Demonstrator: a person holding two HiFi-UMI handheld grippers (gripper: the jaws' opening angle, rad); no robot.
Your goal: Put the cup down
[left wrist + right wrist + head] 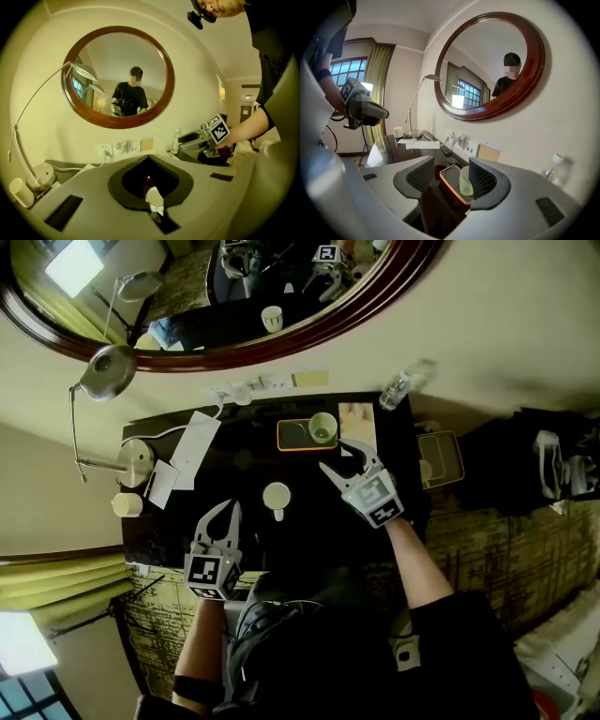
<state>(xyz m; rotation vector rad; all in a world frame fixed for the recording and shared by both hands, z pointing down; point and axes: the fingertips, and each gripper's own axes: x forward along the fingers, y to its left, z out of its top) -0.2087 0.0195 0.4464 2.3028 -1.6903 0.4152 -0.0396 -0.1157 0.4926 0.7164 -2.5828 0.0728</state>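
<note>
Glossy black desk [309, 531] under a big oval mirror [281, 351] with a polished dark wood frame, plain cream wall behind. The cup [322, 428] is pale green and kinda see-through, a straight round tumbler shape. It stands upright on a small rectangular tray [289, 437] with an orange rim, at the back of the desk. The right gripper [337, 456] hovers close in front of it, its 2 ridged black pads standing apart with nothing pinched. The left gripper [223, 512] is nearer the front edge, jaws closed together, empty. 1 round white cup [277, 495] sits mid-desk between them.
</note>
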